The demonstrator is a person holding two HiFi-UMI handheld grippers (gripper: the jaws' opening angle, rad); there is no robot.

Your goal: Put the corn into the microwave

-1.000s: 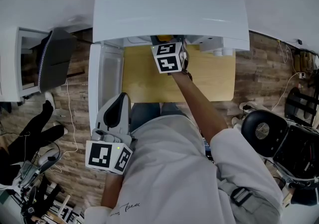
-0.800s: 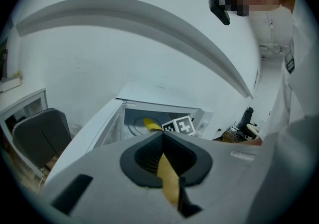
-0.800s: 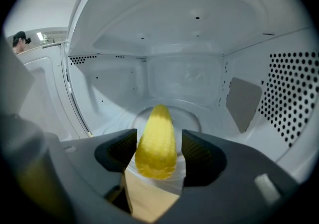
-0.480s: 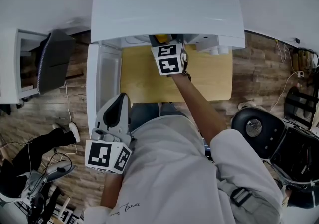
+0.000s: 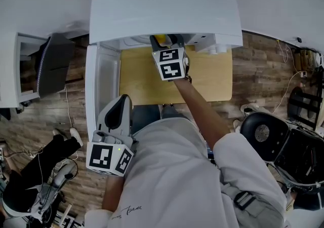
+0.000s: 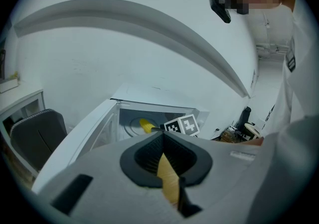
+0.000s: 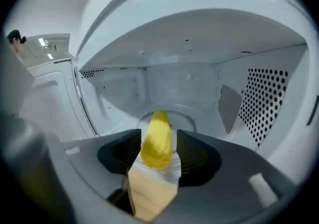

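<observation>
A wooden table (image 5: 212,77) stands on a plank floor (image 5: 263,65). A grey chair (image 5: 53,62) sits left, a black stool (image 5: 264,133) right. A cable (image 5: 68,115) crosses the floor.

Nothing legible is turning up anywhere. The white marker cube (image 5: 109,158) on the left gripper (image 5: 120,103) and its twin (image 5: 170,63) on the right gripper (image 5: 165,41) are showing only black square patterns, and the small dark script on the white shirt (image 5: 132,210) is coming through too tiny to read.
</observation>
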